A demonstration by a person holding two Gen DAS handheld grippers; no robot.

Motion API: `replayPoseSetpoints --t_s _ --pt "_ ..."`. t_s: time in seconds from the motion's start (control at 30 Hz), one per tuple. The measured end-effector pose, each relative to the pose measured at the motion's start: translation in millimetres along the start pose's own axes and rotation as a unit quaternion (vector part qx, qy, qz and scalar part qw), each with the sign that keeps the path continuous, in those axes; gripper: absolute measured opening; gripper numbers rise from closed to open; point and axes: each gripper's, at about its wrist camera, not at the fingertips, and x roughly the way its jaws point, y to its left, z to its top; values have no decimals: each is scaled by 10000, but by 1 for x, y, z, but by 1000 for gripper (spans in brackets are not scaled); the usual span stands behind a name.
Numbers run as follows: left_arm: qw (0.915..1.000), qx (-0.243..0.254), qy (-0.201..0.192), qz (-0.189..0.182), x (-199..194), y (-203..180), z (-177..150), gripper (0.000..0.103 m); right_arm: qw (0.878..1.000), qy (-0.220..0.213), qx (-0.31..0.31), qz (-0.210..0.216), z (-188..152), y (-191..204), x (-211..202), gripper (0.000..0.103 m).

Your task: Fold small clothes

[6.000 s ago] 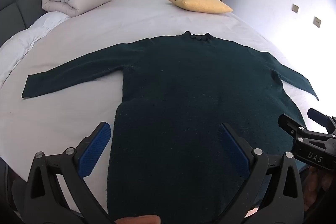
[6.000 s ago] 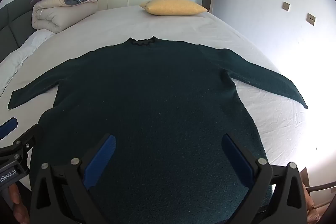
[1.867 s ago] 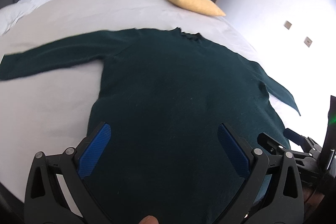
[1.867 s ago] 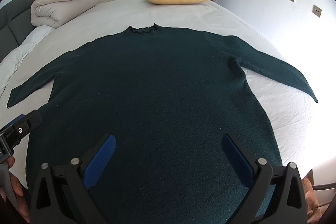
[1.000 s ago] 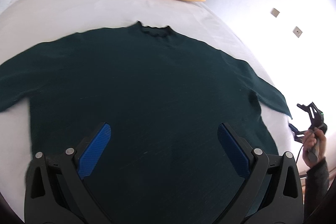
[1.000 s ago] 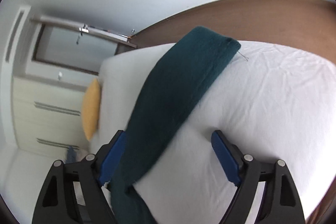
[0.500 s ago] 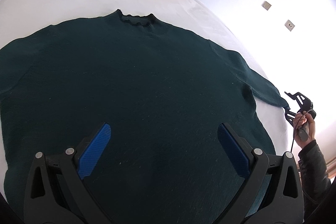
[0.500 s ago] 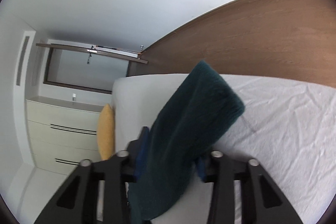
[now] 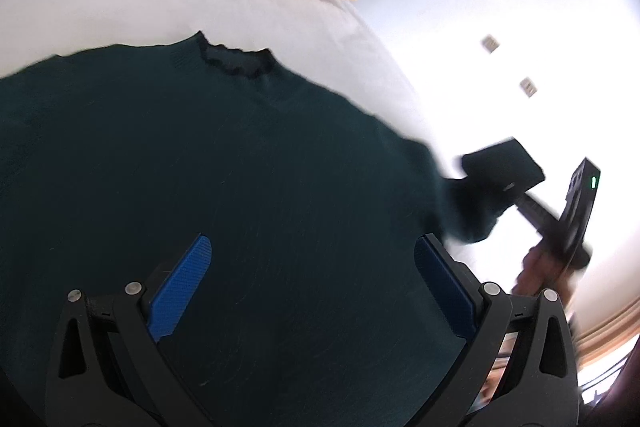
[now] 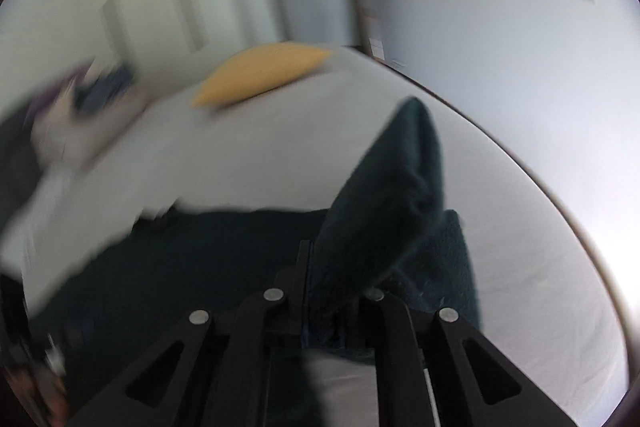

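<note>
Right wrist view — right gripper (image 10: 320, 291) clamps sweater (image 9: 224, 187) sleeve (image 10: 392, 195), lifted.

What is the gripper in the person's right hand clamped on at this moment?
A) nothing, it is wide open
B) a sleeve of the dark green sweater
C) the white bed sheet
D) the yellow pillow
B: the right gripper has its jaws closed on the sweater sleeve, which stands up off the bed sheet, while the left gripper hovers open over the sweater body.
</note>
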Motion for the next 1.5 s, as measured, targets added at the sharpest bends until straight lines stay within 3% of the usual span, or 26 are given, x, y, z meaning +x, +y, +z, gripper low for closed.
replayPoseSetpoints --t_s 0.1,0.23,0.43,0.53,0.63,0.7,0.77,0.8,0.83,0.9,0.93,1.0,1.07,1.13,1.23,1.3,1.4,1.43,1.5 --pt "9976 -395 218 -525 6 4 11 103 9912 40 -1327 -3 -18 99 18 11" --pt "9891 -859 458 -1107 18 13 19 103 9820 278 -1863 118 -54 162 40 10" --pt "9719 -1654 627 -1556 46 37 23 103 9797 474 -1942 123 -70 178 41 10" --pt "9564 -2133 735 -1855 61 51 23 103 9795 439 -1963 112 -75 168 38 10" --pt "9509 -2287 718 -1955 70 56 31 102 9773 410 -2076 63 -77 176 42 10" --pt "9498 -2289 759 -1993 75 57 35 94 9756 389 -2162 65 -79 179 40 10" --pt "9483 -2239 907 -2058 83 56 40 57 9744 394 -2211 62 -79 181 39 10" --pt "9484 -2231 959 -2037 84 57 42 48 9744 398 -2211 69 -79 181 39 11" --pt "9495 -2216 991 -1989 84 57 43 32 9745 401 -2208 64 -78 181 39 11" --pt "9516 -2205 976 -1904 85 60 45 22 9752 423 -2169 80 -80 177 36 11" --pt "9524 -2187 973 -1886 84 60 44 12 9759 453 -2134 103 -79 176 36 12" --pt "9562 -2101 954 -1804 84 61 48 8 9773 494 -2055 131 -76 175 32 18" --pt "9586 -2068 875 -1749 83 65 54 7 9832 539 -1720 283 -68 166 21 36" --pt "9612 -2024 757 -1715 76 69 64 7 9913 528 -1065 558 -68 146 2 65" --pt "9687 -1884 457 -1552 55 78 86 7 9929 553 404 970 -65 86 -16 73" --pt "9735 -1793 243 -1397 39 86 102 7 9770 768 1527 1274 -71 39 -12 75" --pt "9788 -1708 4 -1134 19 97 120 7 9314 1117 3039 1664 -90 -15 5 75" --pt "9795 -1715 -47 -1057 16 102 123 7 9153 1079 3425 1826 -96 -27 8 75" --pt "9806 -1762 -135 -854 11 118 126 7 8995 929 3780 1988 -102 -39 11 75"
